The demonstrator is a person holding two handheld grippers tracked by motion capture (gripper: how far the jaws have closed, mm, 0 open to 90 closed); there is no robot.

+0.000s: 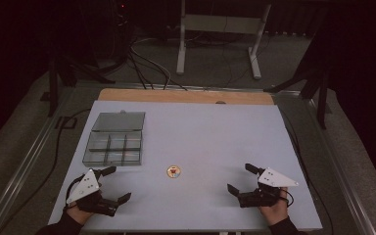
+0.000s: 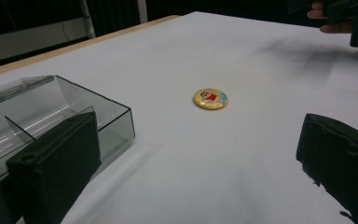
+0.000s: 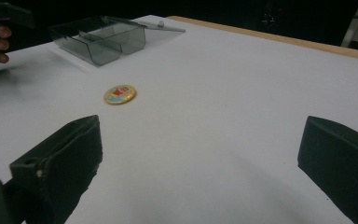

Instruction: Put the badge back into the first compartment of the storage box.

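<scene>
White tabletop [image 1: 215, 132] carries a badge [image 1: 174, 171] beside the open compartment box [image 1: 113, 145]; left gripper [image 1: 113, 184] and right gripper [image 1: 240, 179] flank the badge, jaws spread, likely ready to pick.

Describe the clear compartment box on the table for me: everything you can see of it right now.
The box is smoky, see-through plastic, rectangular, with thin dividers splitting it into several small compartments, all of which look empty. Its lid is swung open and lies back flat on the far side. It sits upright on the white table, at the person's left, just ahead of the left gripper. Nothing touches it but the table; the yellow badge lies apart from it.
</scene>
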